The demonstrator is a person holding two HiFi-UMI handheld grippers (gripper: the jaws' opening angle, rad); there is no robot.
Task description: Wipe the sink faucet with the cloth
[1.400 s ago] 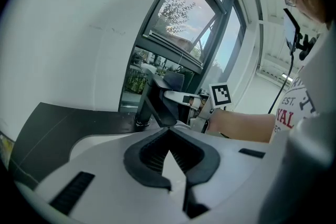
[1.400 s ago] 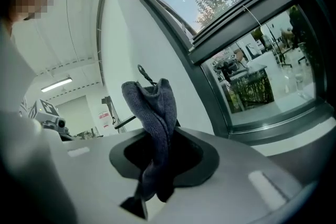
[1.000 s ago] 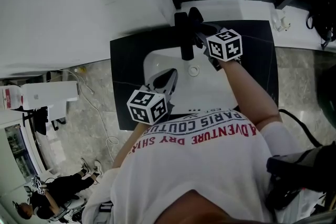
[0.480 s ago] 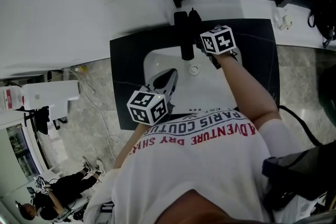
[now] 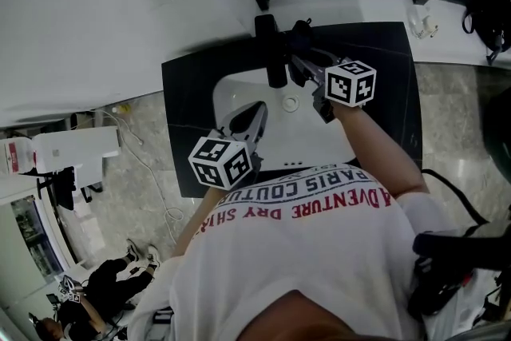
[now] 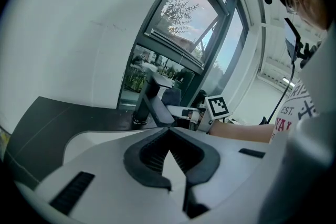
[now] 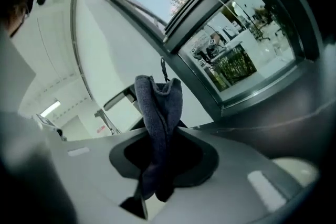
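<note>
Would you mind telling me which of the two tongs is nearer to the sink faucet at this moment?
Right. The right tongs, clamping the cloth, sit just beside the faucet; the left tongs hang over the sink basin, clearly short of it.

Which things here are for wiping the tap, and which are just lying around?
For the job:
cloth, shut in the right gripper
faucet
sink

Just around:
white machine on the floor
left gripper, shut, holding nothing
</note>
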